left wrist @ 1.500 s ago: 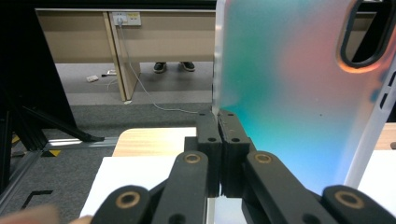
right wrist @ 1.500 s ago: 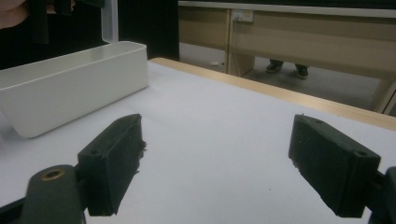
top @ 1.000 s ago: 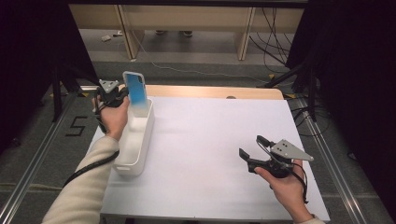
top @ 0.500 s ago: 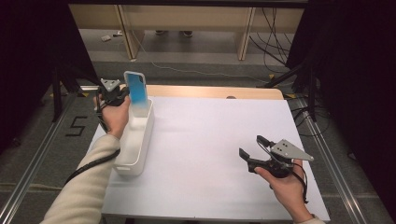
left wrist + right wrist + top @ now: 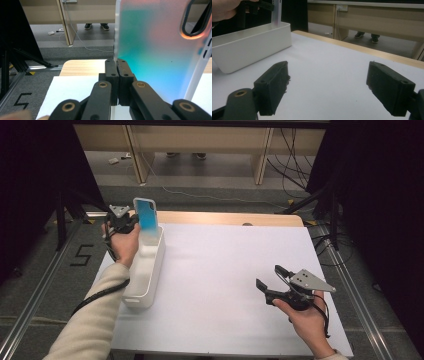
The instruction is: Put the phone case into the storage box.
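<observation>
From above, the left claw holds a blue phone case upright over the far end of the white bin on the bench. Its own view shows jaws pinching only the case's edge; that thin hold could slip. The right claw idles, spread wide.

One counter carries the scene, and everything is counted from it. One white bin sits along the counter's left edge. One phone case, blue-green and translucent, stands upright above the bin's far end. Two tongs are present: the left tongs beside the counter's far left corner, pinching the case's edge, and the right tongs over the counter's near right part, jaws spread. Two hands hold them, one each.
</observation>
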